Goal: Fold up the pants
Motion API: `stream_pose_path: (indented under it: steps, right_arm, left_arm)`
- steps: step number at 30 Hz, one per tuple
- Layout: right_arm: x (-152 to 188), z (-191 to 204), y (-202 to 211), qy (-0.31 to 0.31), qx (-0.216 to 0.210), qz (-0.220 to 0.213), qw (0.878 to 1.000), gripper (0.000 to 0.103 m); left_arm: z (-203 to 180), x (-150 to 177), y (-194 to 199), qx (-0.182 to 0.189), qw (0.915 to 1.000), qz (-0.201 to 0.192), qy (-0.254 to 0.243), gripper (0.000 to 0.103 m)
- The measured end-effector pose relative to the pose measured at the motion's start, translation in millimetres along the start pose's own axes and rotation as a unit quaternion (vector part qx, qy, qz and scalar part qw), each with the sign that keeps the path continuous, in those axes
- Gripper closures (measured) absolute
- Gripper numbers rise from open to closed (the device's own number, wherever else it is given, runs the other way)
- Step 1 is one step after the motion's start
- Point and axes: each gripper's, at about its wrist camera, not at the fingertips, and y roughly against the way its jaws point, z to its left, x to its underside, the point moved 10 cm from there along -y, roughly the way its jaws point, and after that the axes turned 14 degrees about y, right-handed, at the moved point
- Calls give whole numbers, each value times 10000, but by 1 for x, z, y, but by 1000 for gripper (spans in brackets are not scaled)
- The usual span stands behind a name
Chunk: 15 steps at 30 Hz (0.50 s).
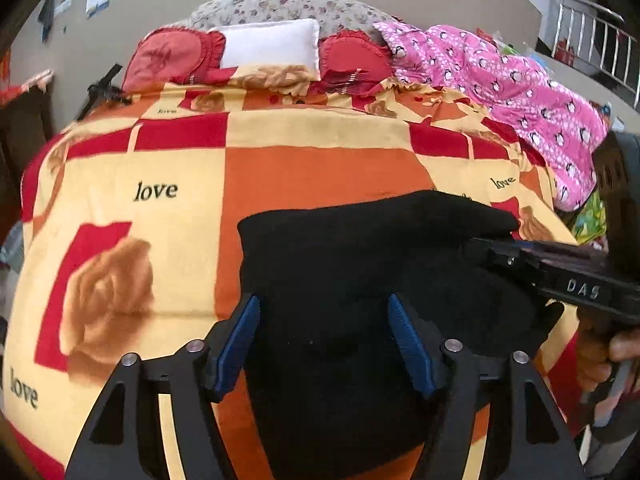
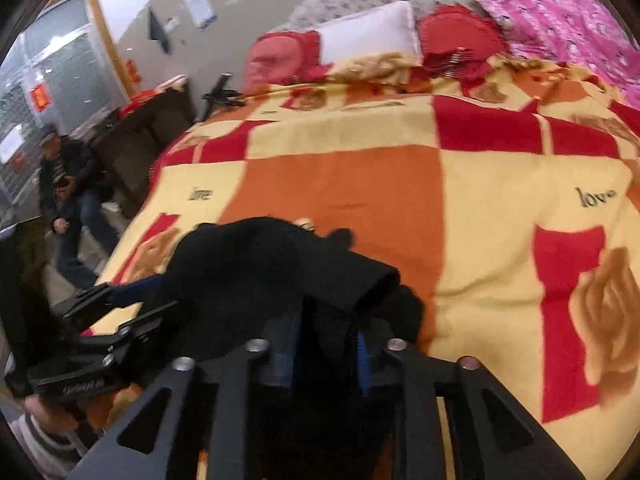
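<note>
**Black pants bunched on the patterned bed, one gripper wide, one closing on cloth**

Black linkage bars with round silver pins are filling the bottom of both wrist views, each pair carrying ribbed blue pads. From the left wrist camera, the left gripper [image 1: 324, 336] is pointing steeply down at the bed, its jaws standing wide apart; the black pants [image 1: 380, 264] are lying under and between the pads, but the pads are not pressing on the cloth. From the right wrist camera, the right gripper [image 2: 328, 356] is tilting down at a similar slant, its jaws drawn close together with a fold of the black fabric standing up between the blue pads and apparently pinched there.

In the left view the right gripper is reaching in from the right edge, a hand [image 1: 618, 354] wrapping its handle, its tip touching the far right side of the pants. In the right view the left gripper is coming in from the lower left, with a hand in a pale ribbed cuff [image 2: 40, 416] behind it.

The pants are sitting as a soft, matte, rumpled heap near the closer edge of the bed, one tube-like end with a ribbed hem sticking out toward the right. Beneath them, a fleecy blanket [image 1: 320, 168] in red, orange and cream squares, printed with roses and the word "love", is covering the bed. At the head, a white pillow [image 1: 272, 46] is resting between two red frilled cushions, and a pink printed quilt [image 1: 516, 92] is trailing along the right side. A seated person [image 2: 68, 184] is showing blurred at the left of the right view.
</note>
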Motion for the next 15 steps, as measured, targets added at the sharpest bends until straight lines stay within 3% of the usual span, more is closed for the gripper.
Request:
stream_pose_path:
  steps: [2, 5, 10, 15]
  right_arm:
    - [-3, -4, 10, 48, 144, -22, 9999, 69]
    - [-14, -7, 36, 251, 544, -231, 9979, 67]
    - [-40, 15, 57, 342, 92, -675, 9971, 67]
    - [-46, 39, 21, 525, -315, -451, 9971, 72]
  left_arm:
    - [-8, -5, 5, 42, 9999, 118, 48, 37]
    - [-5, -24, 10, 27, 9998, 8, 195, 38]
    - [9, -24, 11, -139, 9995, -181, 208, 38]
    - [5, -19, -14, -373, 9992, 1, 168, 37]
